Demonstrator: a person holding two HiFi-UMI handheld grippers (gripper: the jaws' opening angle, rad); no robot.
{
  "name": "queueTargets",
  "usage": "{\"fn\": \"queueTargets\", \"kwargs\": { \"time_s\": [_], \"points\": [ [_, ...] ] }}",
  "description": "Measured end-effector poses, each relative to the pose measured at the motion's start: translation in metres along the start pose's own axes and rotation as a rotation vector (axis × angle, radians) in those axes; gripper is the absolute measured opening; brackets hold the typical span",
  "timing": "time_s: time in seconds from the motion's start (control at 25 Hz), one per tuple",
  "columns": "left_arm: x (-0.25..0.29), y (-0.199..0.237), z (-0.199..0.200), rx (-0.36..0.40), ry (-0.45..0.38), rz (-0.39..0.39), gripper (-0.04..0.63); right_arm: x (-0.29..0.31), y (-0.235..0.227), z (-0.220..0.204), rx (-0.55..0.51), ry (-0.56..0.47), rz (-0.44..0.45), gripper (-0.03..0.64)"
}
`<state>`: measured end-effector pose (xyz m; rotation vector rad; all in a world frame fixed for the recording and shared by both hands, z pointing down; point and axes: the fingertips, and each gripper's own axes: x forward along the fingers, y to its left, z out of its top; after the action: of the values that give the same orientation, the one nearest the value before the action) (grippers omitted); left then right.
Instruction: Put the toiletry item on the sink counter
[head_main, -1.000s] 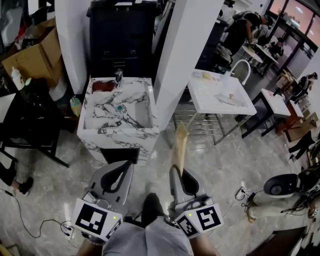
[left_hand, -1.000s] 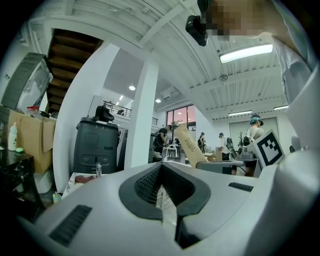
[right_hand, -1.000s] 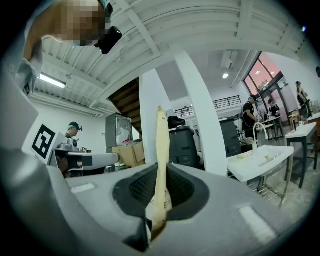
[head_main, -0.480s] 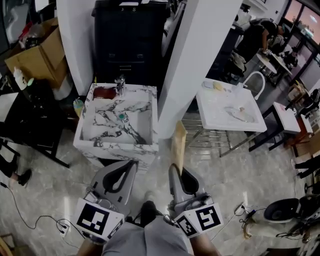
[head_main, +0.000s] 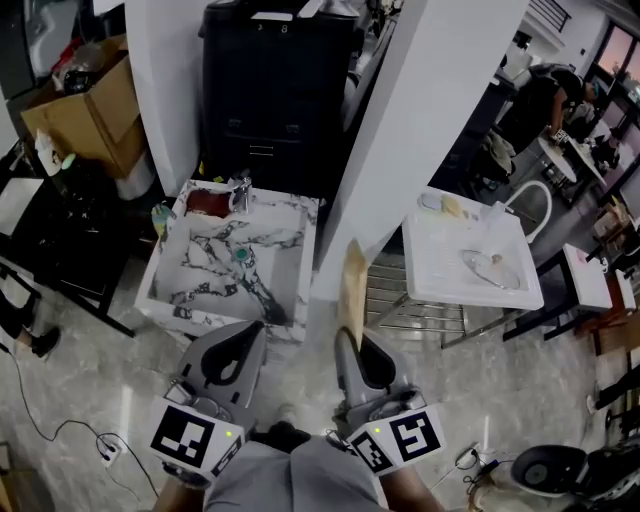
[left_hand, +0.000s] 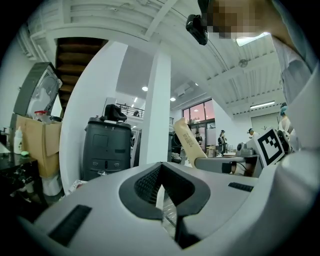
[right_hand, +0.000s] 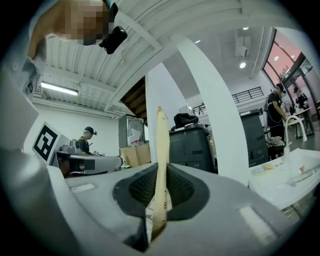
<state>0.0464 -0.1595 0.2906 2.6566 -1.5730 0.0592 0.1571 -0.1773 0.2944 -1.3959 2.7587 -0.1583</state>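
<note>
Tube (head_main: 353, 288), tan and flat, stands upright in our right gripper (head_main: 349, 343), whose jaws are nearly closed and pinch its lower end. It is up in the air, short of the marble sink (head_main: 303, 262) and to its right, touching nothing else. Our left gripper (head_main: 246, 338) hovers just beside the right one with its jaws together and nothing between them. A white pillar (head_main: 410, 130) rises between the marble sink and a white basin (head_main: 430, 275) on the right.

Glossy marble-veined sink (head_main: 158, 270), perhaps plastic tube (head_main: 353, 290)
</note>
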Motion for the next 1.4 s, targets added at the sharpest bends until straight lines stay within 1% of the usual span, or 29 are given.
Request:
{"fn": "queueTargets", "kwargs": {
  "time_s": [0.32,0.56,0.76,0.96,1.12,1.4],
  "points": [
    [0.04,0.001,0.003,-0.004,-0.003,0.076,0.003,0.025,-0.044,0.006,-0.003,0.008,0.06,0.028],
    [0.046,0.003,-0.001,-0.014,0.021,0.136,0.003,0.034,-0.059,0.0,0.001,0.031,0.101,0.028],
    [0.045,0.009,-0.002,-0.006,0.041,0.17,0.003,0.041,-0.071,-0.007,-0.018,0.049,0.098,0.028],
    [0.049,0.013,-0.001,-0.001,0.049,0.177,0.003,0.048,-0.082,-0.012,-0.029,0.059,0.086,0.028],
    [0.055,0.017,0.0,0.004,0.046,0.167,0.003,0.056,-0.089,-0.019,-0.066,0.074,0.071,0.028],
    [0.064,0.039,-0.002,-0.006,0.044,0.155,0.003,0.083,-0.098,-0.03,-0.1,0.11,0.041,0.028]
  ]
}}
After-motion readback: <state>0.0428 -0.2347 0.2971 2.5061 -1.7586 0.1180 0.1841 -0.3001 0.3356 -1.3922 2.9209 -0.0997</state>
